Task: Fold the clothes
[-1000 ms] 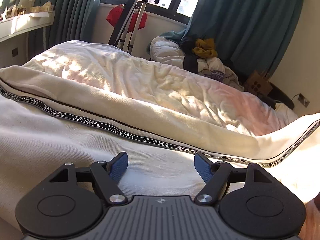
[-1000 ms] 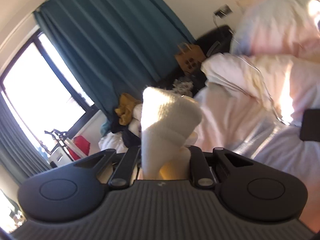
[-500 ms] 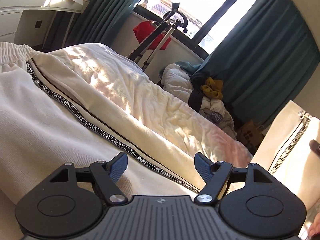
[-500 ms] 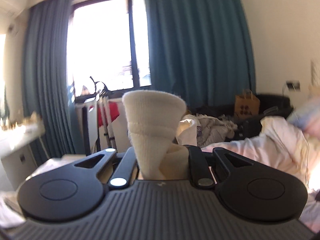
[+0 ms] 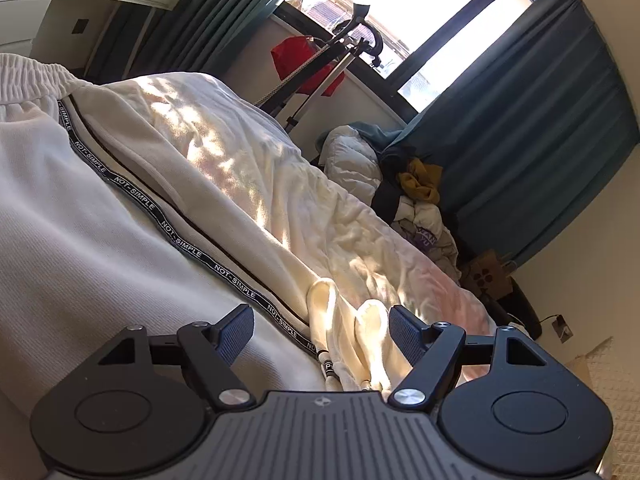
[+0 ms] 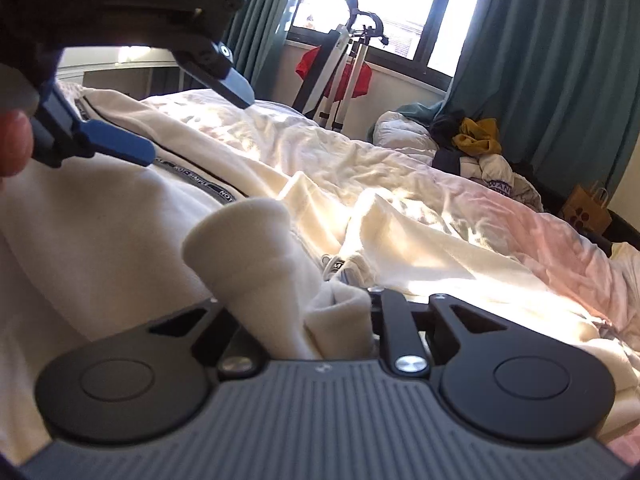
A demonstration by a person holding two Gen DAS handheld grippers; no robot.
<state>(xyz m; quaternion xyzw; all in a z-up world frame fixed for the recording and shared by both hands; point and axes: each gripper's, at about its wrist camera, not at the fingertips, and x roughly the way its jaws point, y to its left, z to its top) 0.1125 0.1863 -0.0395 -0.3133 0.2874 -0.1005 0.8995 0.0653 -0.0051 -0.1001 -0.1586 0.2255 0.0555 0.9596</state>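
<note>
- Two tongs work cream track pants [image 5: 100, 264] on the bed [image 5: 304, 200].
- Right tongs [image 6: 304, 320] clamp the folded-over cuff, just starting to part.
- Left tongs [image 5: 320, 332] hover apart above it.
- Next, probably: release and smooth.

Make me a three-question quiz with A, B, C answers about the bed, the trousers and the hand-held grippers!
1. Where do the cream trousers lie?
A on the bed
B on the floor
C on a chair

2. What colour are the curtains?
A red
B teal
C yellow

3. What is the left hand-held gripper holding?
A a sock
B a bag
C nothing

Answers:
1 A, they are spread over the bed.
2 B, teal cloth hangs beside the window.
3 C, its jaws stand apart with nothing between, while the right hand-held gripper has cream cloth between its opening jaws.
</note>
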